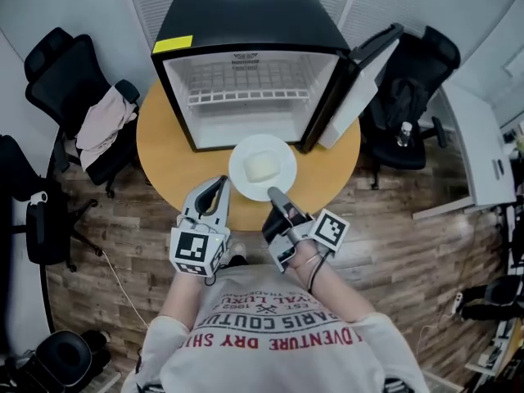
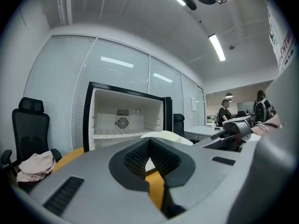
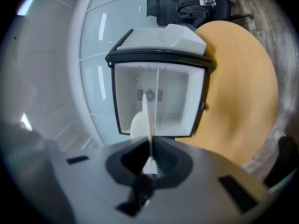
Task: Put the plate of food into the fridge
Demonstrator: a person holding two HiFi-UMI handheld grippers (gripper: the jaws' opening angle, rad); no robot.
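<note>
the plate (image 1: 240, 170) with pale food (image 1: 262, 167) sits on the round worktop (image 1: 164, 154), just in front of the open fridge (image 1: 246, 23), whose yellow label (image 1: 172, 44) is unreadable. the right hand-held gripper (image 1: 275, 194) pinches the plate's near rim. the left hand-held gripper (image 1: 219, 185) is closed and empty, just left of the plate.

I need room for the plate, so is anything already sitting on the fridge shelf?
No, the wire shelf inside the open fridge has nothing on it.

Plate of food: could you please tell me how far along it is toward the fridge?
Done: the fridge stands open. In hand: the right gripper is shut on the rim of the plate, just outside the fridge. Left: setting the plate inside.
</note>
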